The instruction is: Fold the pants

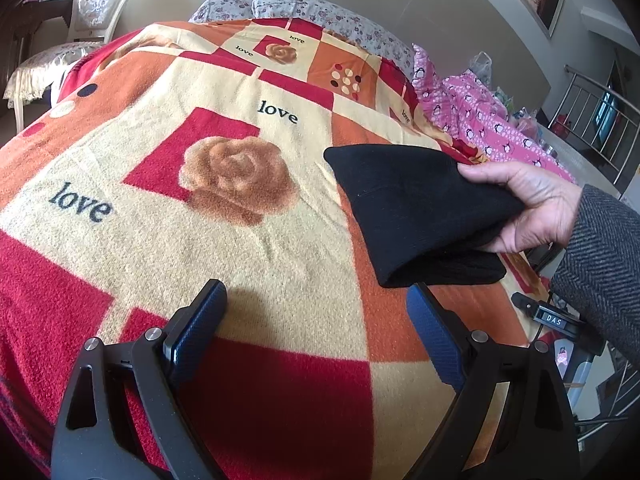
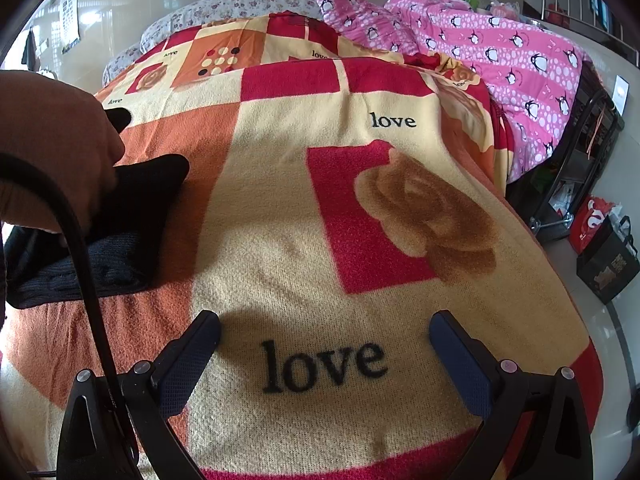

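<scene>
— Start close in: what are the two tools doing?

— Nothing yet. The left gripper (image 1: 316, 320) hangs just over the blanket (image 1: 280, 248) with its fingers (image 1: 200, 328) spread wide and nothing between them. The right gripper (image 2: 324, 344) is the same, fingers apart above the printed word "love", empty.

— So where are the pants?

— The pants (image 1: 416, 208) are a black bundle lying on the blanket toward the bed's near right side, just ahead and to the right of the left gripper. A bare hand (image 1: 532, 204) in a grey herringbone sleeve (image 1: 600, 264) has hold of the top layers; from the right wrist view the same hand sits at the far left with the black cloth under it.

— Folded already?

— It looks doubled over several times, so I'd judge it either finished or being set down for a start. I can't tell which.

— And next?

— My guess: the hand lets go, then the grippers would need to find an edge and close on it.

— Beyond that?

— A pink penguin quilt (image 2: 500, 52) heaped at the far side, floral pillows (image 1: 320, 12) at the head, and a chair (image 1: 88, 20) by the wall.
</scene>
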Demonstrator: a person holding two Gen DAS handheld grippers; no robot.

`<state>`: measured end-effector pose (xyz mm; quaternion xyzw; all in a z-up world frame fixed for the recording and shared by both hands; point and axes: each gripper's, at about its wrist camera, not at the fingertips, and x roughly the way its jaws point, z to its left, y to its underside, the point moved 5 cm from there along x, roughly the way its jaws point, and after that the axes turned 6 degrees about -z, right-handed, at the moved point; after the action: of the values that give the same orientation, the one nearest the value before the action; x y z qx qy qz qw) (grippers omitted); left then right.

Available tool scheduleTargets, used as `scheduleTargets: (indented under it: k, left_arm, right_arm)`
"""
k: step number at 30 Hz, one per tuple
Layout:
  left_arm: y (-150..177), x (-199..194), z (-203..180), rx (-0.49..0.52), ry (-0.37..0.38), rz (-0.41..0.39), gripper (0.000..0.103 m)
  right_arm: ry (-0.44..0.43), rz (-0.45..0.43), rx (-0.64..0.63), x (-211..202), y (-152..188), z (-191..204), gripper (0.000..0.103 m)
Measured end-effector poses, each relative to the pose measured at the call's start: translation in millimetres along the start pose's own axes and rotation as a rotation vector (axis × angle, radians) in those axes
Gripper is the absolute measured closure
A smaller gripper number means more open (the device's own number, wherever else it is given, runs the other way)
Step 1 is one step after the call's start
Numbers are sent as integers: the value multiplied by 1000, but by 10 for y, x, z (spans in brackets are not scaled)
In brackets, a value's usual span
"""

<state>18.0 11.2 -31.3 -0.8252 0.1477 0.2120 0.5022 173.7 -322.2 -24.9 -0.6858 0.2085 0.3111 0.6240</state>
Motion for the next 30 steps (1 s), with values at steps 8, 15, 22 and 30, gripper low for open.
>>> scheduleTargets:
  k: [8,15,22,30]
  left_arm:
    - [-5,11,-5,-5,-8,3,12]
    - [-14,11,26,-29,16,-4,12]
    - [-15,-24,49,-56,43,-10,12]
    - [-3,-114,105,-93,43,-22,12]
  right_arm:
    - [0,-5,-1,-11,-14,-15,0]
    - [-1,-3,-1,-16,-12,-2,0]
    - [-1,-4,-1,-16,-8,-3,0]
    - [-1,-4,-1,-14,-8,-5,0]
